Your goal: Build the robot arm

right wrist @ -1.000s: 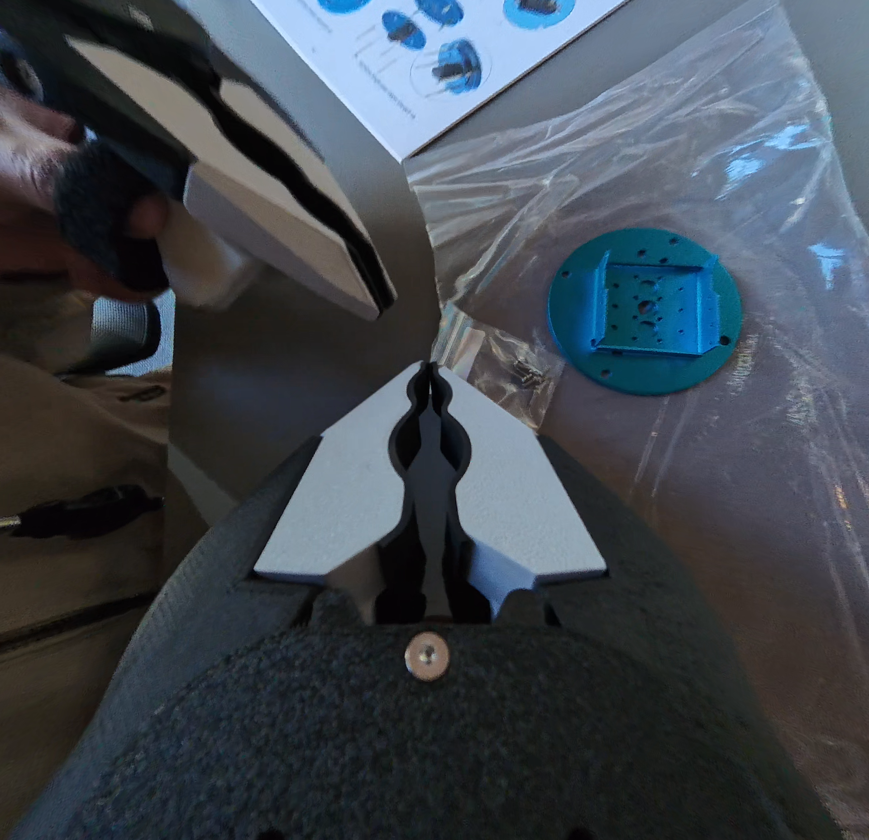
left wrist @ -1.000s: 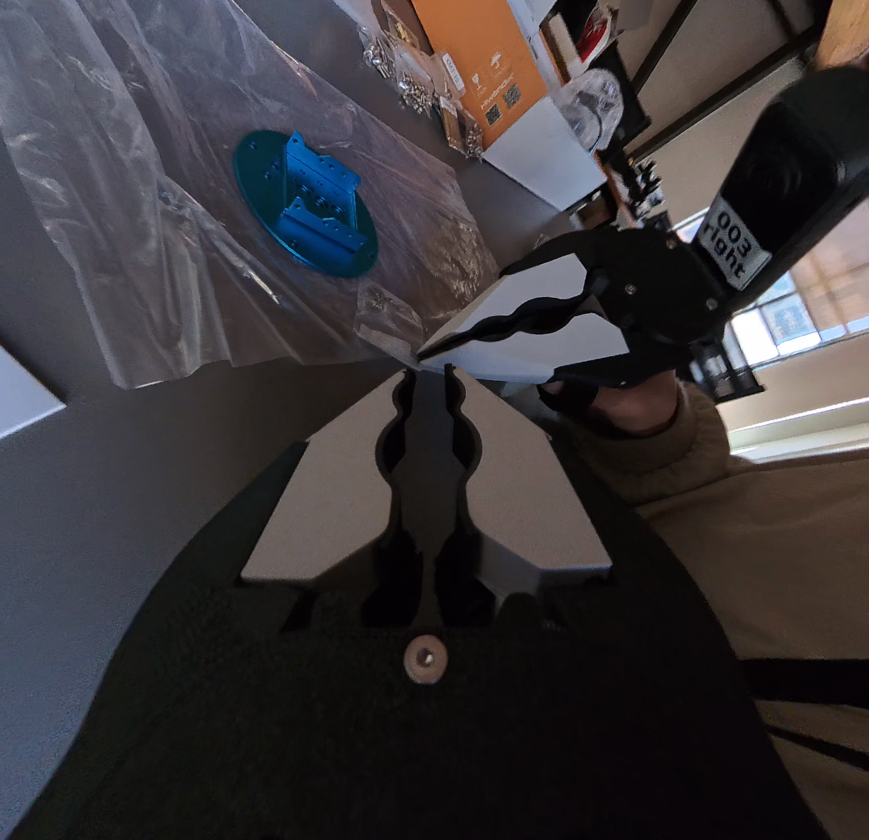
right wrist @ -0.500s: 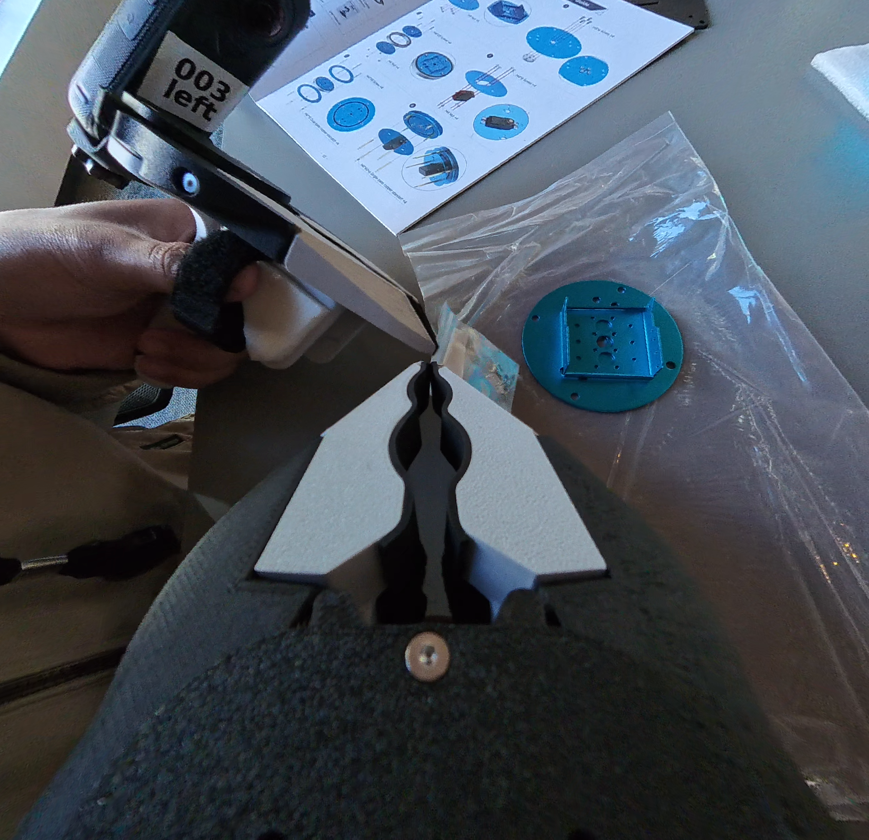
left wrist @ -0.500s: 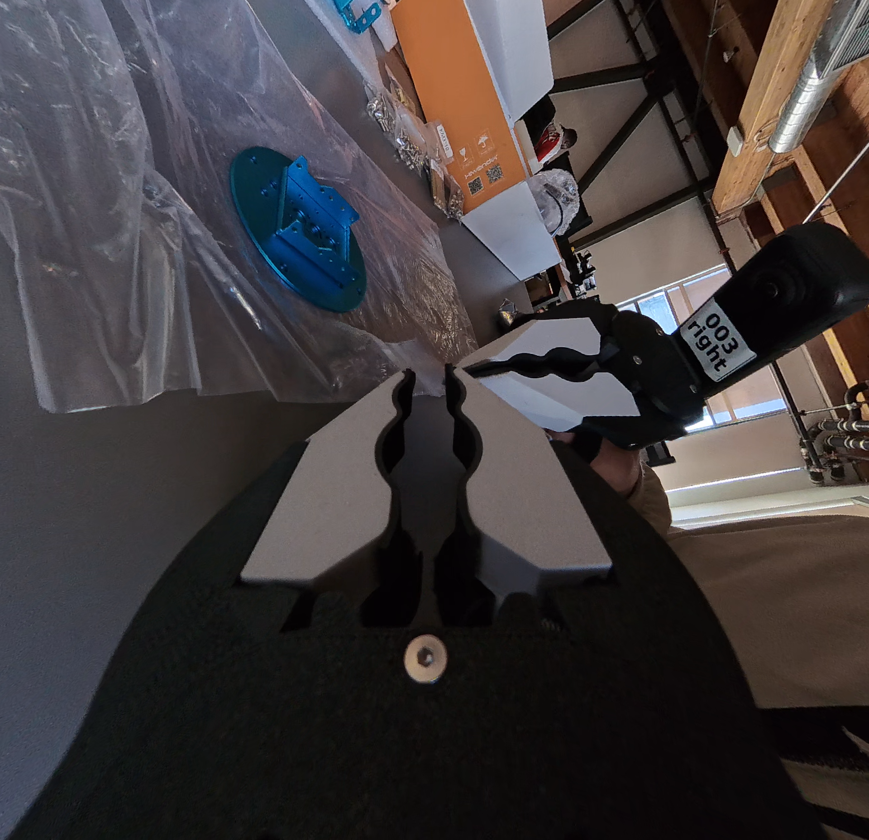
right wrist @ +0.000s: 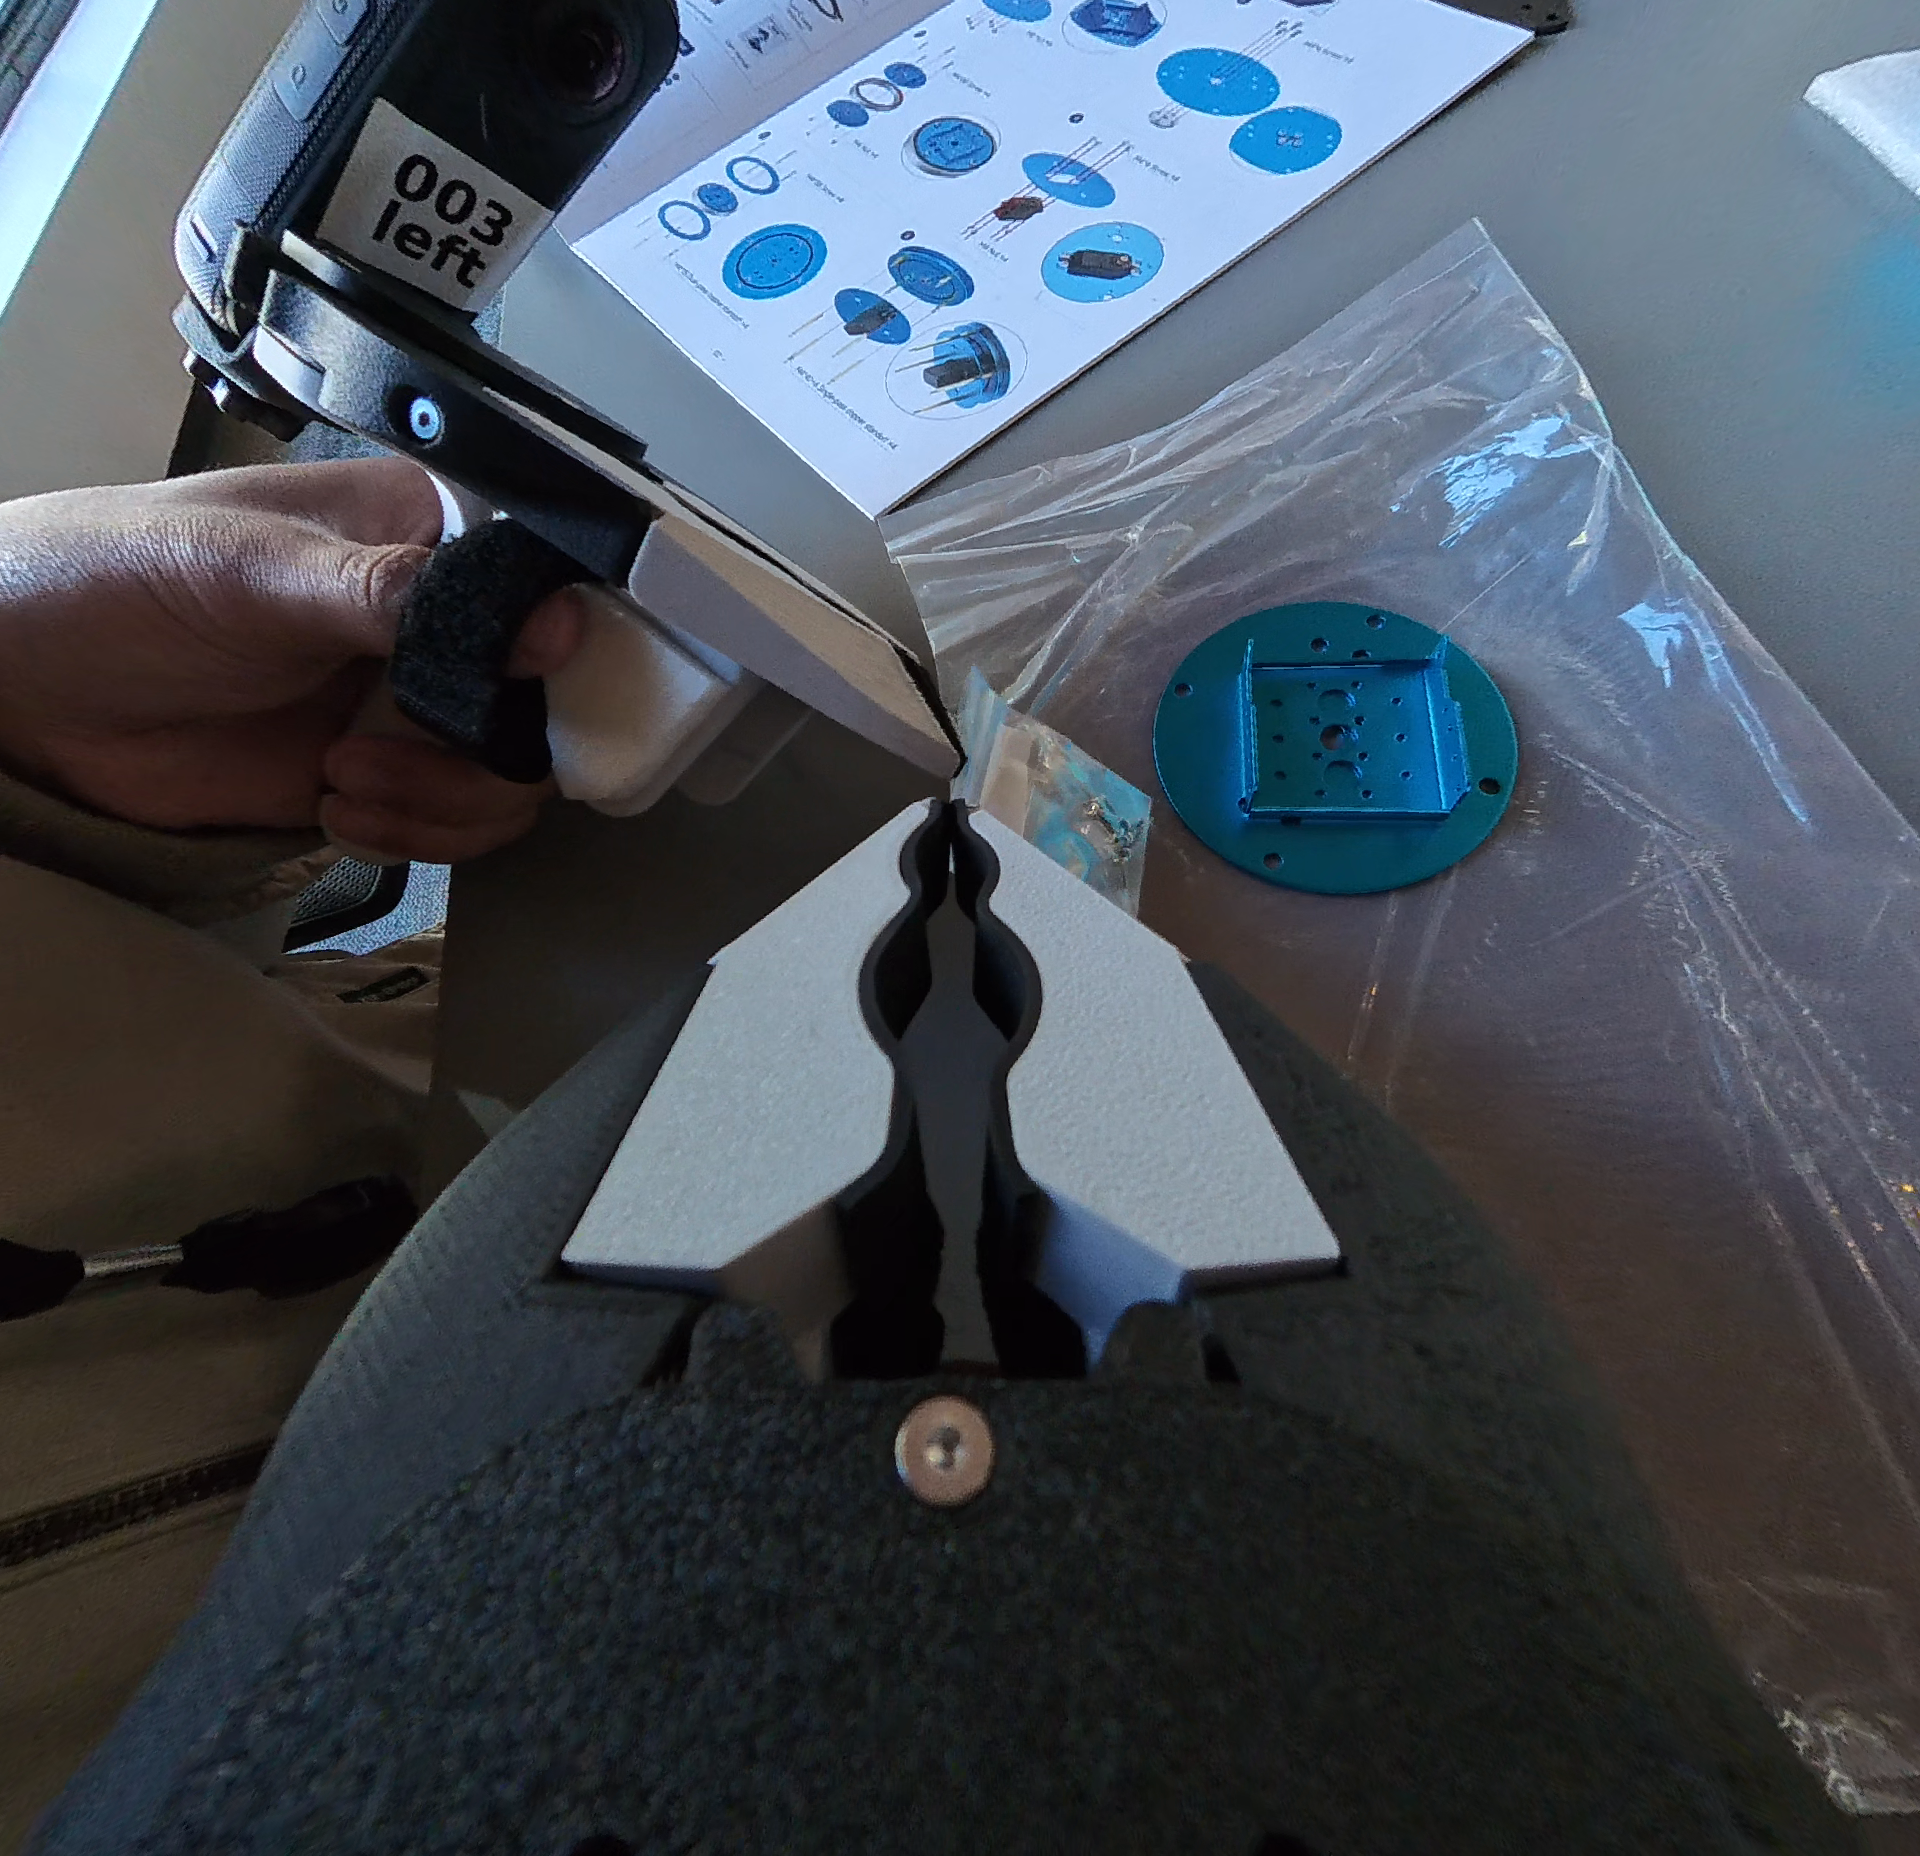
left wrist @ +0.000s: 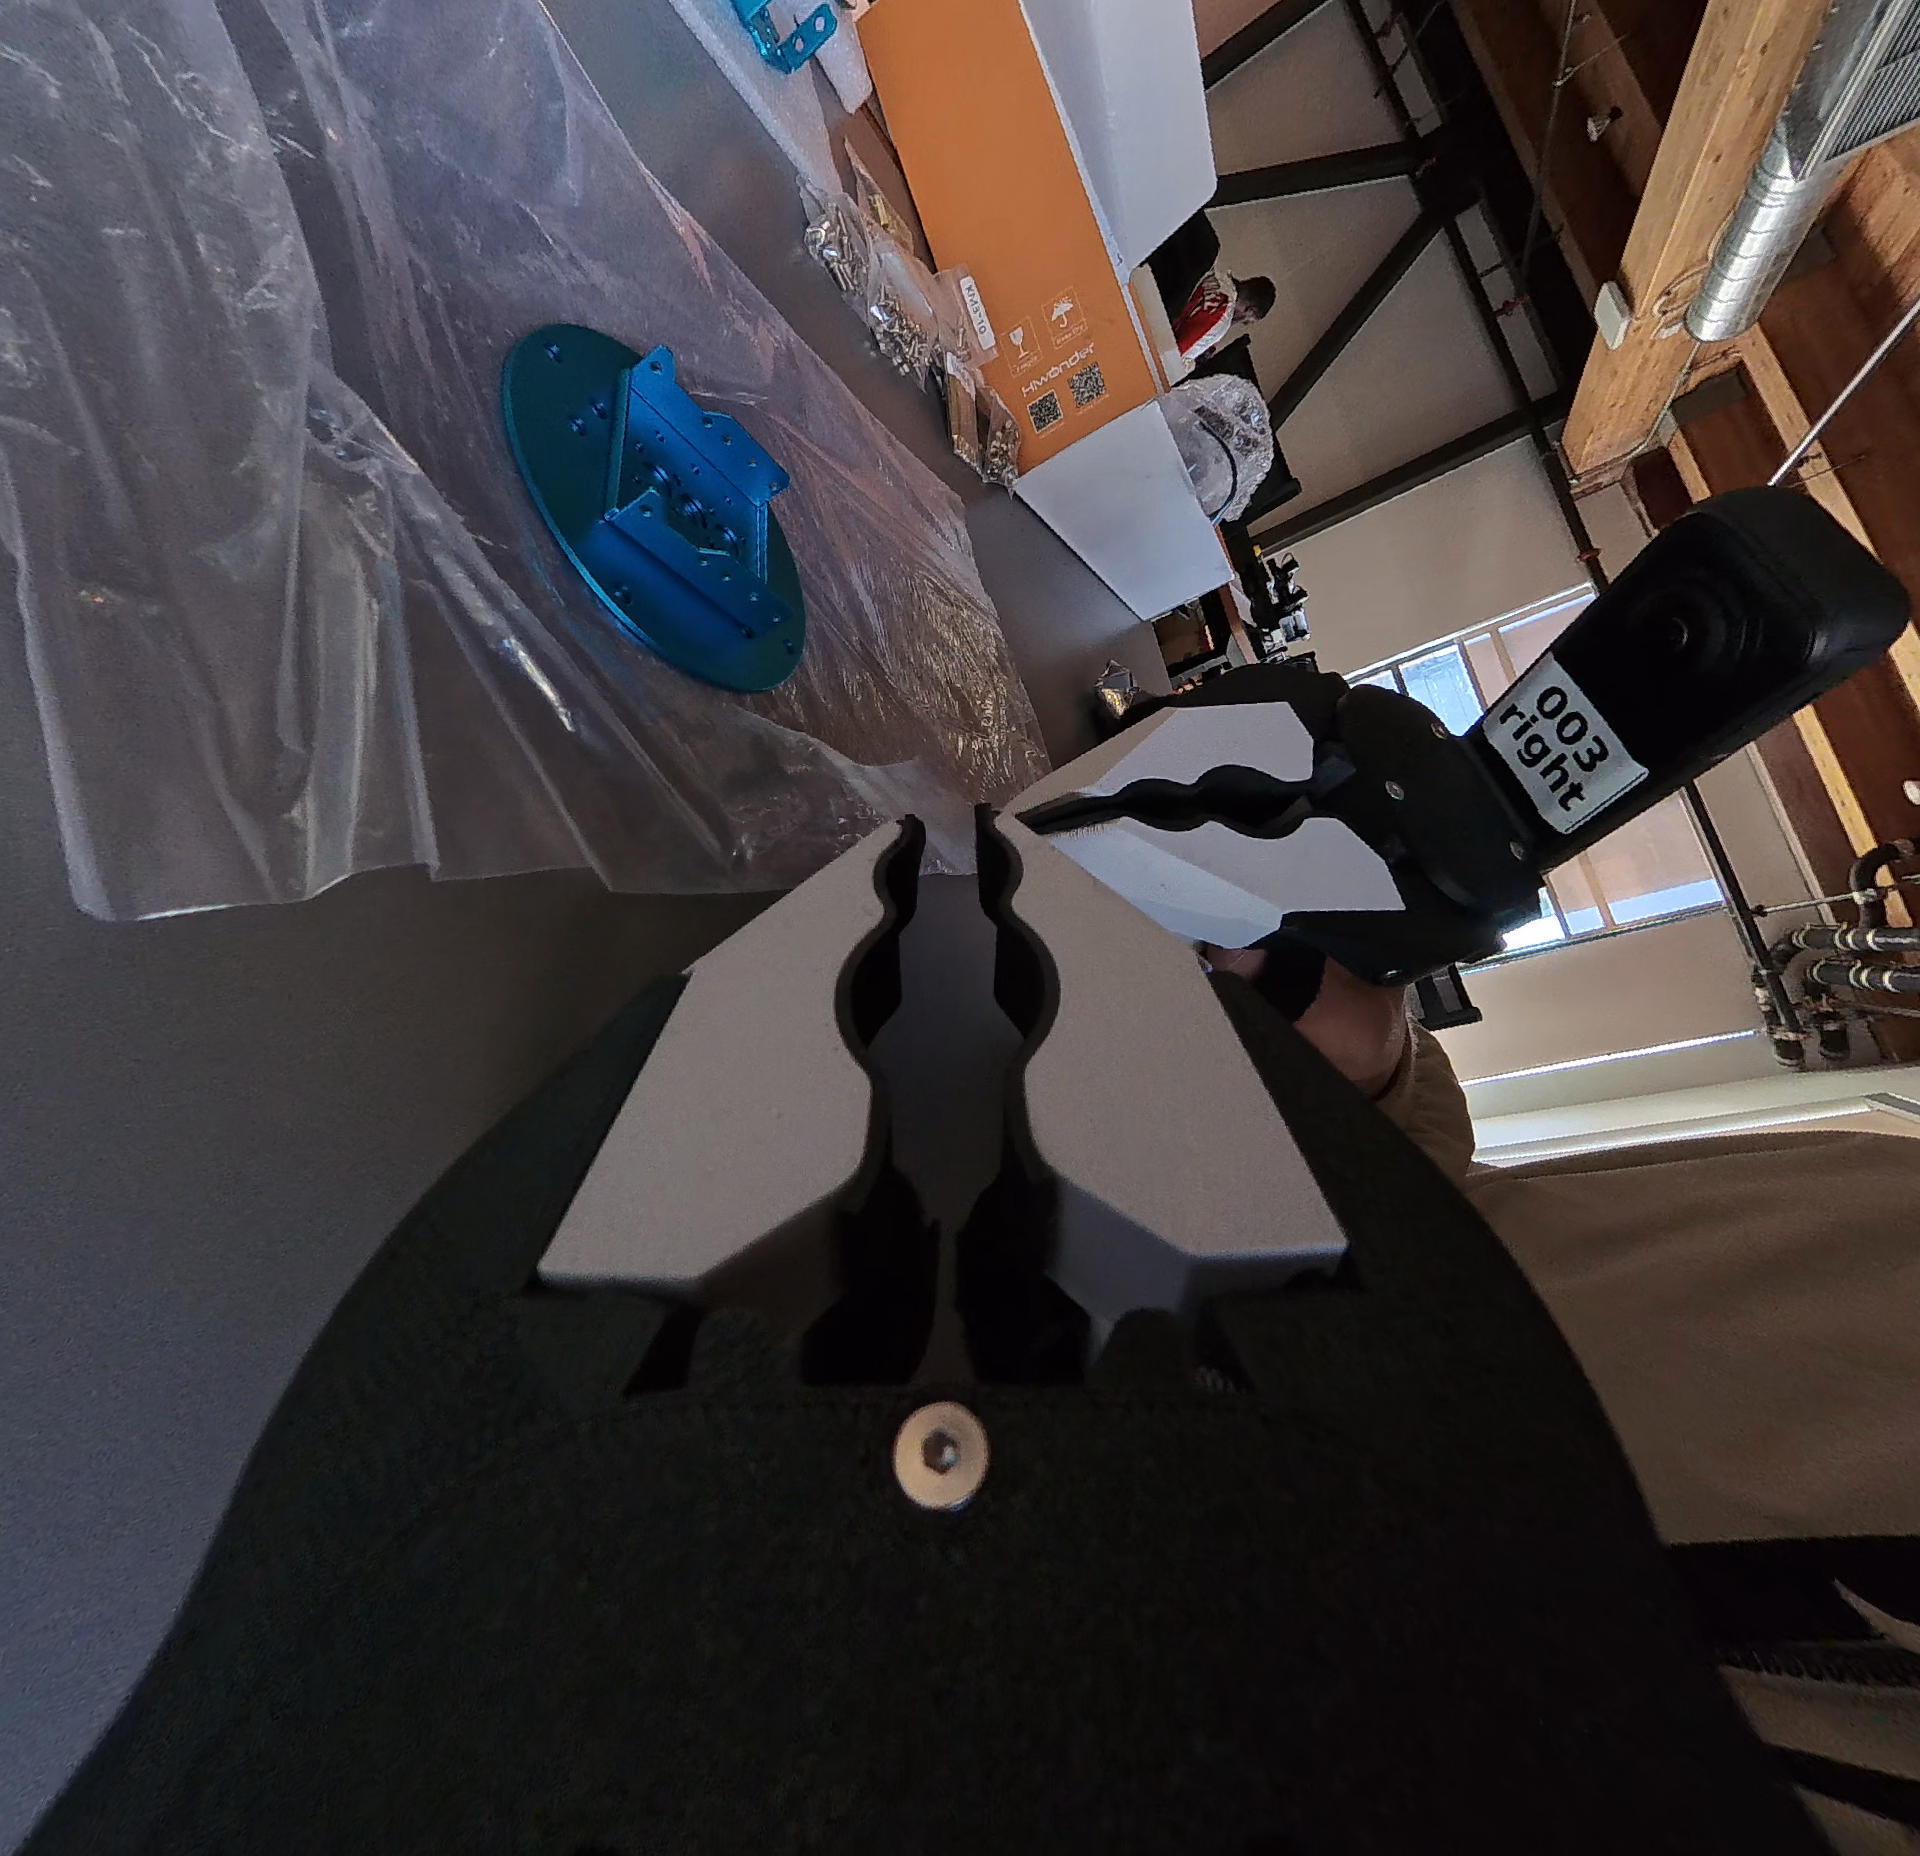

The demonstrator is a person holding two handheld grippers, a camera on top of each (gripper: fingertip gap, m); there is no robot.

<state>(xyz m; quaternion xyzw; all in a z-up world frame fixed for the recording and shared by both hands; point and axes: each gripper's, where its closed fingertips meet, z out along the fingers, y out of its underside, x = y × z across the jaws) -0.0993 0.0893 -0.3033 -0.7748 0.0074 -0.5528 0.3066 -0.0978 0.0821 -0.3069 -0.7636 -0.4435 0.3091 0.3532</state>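
Grippers meet tip to tip above grey table [right wrist: 1714,71]. Left gripper [left wrist: 943,838]: jaws slightly apart, nothing between. Right gripper [right wrist: 951,814]: jaws closed at tips; can't tell if pinching anything. Small clear bag of screws [right wrist: 1049,783] just beside both tips. Round blue metal plate w/ square bracket [right wrist: 1335,746] lies near, on crinkled clear plastic sheet [right wrist: 1558,975]; white printed sheet w/ blue diagrams [right wrist: 1039,165] beyond.

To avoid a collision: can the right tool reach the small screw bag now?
Probably yes. The screw bag lies just beyond the right tool, with nothing between; its jaws are shut, though, and the left tool crowds in close beside.
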